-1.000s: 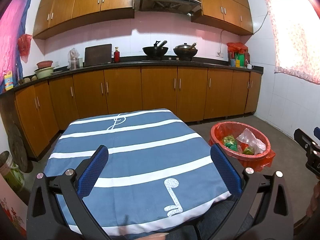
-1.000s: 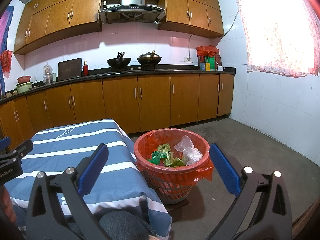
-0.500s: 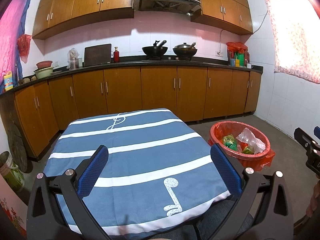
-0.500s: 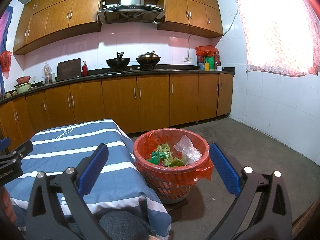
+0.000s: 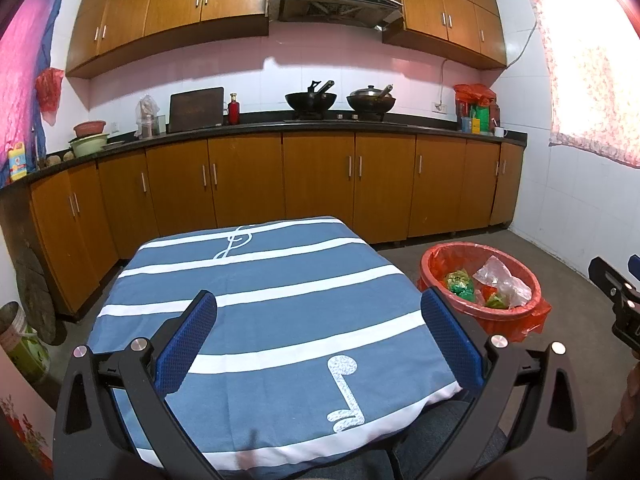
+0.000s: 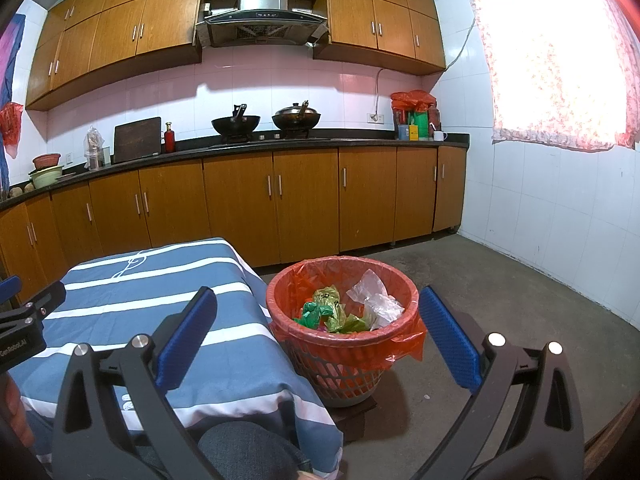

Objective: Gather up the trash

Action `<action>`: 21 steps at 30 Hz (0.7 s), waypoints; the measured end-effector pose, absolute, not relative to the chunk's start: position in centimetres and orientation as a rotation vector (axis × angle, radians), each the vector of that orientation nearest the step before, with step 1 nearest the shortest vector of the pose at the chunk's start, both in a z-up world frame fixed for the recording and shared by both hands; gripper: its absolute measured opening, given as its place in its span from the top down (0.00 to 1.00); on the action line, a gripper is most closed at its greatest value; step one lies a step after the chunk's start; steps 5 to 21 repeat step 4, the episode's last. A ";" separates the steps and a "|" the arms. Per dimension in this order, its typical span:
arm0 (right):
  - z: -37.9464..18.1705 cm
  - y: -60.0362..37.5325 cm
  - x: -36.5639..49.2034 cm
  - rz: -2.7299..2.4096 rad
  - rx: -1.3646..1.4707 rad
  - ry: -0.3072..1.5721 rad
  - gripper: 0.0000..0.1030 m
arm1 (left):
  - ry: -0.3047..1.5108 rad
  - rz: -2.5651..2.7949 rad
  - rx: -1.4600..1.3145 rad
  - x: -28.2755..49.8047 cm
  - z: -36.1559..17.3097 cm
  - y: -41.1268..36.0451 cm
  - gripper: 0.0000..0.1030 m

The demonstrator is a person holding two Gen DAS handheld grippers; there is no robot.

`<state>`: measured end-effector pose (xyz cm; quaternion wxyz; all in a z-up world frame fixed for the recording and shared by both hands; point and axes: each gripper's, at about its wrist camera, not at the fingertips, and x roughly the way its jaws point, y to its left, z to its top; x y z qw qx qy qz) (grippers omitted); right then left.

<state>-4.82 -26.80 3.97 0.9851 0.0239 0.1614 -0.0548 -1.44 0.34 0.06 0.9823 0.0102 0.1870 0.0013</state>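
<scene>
Fingers (image 5: 188, 340) spread wide, level over the striped tablecloth (image 5: 280, 300).

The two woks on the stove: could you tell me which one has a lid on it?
The right-hand wok, nearer the window, wears a shiny domed metal lid. The left wok is open, all black, with its handle sticking up.
</scene>
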 end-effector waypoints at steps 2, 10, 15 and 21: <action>4.0 -26.8 -4.8 -0.110 0.050 0.324 0.04 | 0.380 0.001 0.019 -1.4 0.0 0.4 0.02; 4.0 -26.8 -4.8 -0.109 0.049 0.324 0.04 | 0.382 0.000 0.016 -1.5 0.0 0.4 0.02; 4.0 -26.8 -4.8 -0.109 0.049 0.324 0.04 | 0.382 0.000 0.016 -1.5 0.0 0.4 0.02; 4.0 -26.8 -4.8 -0.109 0.049 0.324 0.04 | 0.382 0.000 0.016 -1.5 0.0 0.4 0.02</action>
